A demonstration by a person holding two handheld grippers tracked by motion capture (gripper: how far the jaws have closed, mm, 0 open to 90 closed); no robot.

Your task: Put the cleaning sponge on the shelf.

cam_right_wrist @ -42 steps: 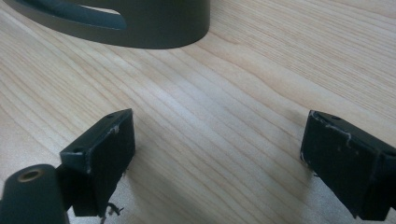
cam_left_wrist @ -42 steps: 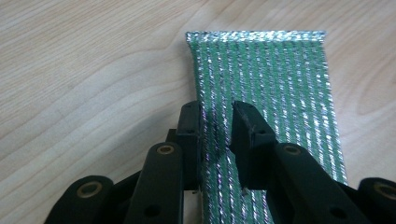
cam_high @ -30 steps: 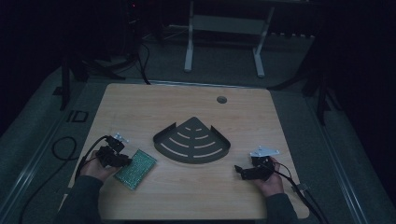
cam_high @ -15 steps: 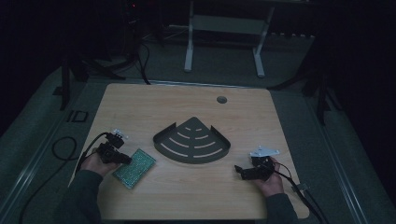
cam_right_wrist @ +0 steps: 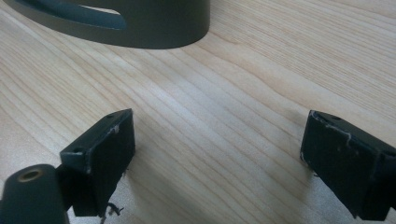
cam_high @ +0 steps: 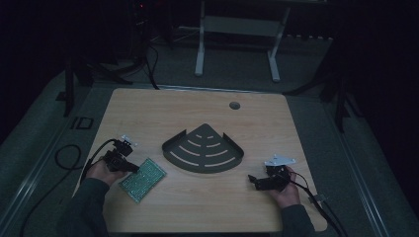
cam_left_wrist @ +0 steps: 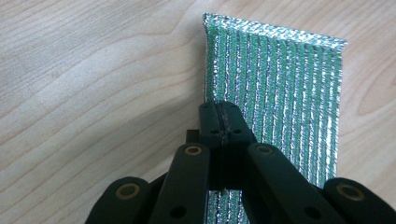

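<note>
The left gripper [cam_left_wrist: 219, 123] is being held with its jaws pressed together on the near edge of the green pad [cam_left_wrist: 275, 88], which is lying flat on the tabletop [cam_left_wrist: 93, 84] — such a thin pinch is risking slip. The right gripper [cam_right_wrist: 217, 158] is being held spread over bare wood, the tray [cam_right_wrist: 140, 23] just ahead.

The right gripper [cam_right_wrist: 217, 158] is seen with its two black jaws spread wide apart over the pale wooden table [cam_right_wrist: 243, 84]. At the top edge, part of a dark rimmed tray [cam_right_wrist: 154, 28] is shown, possibly metal, with a slot cut in it
</note>
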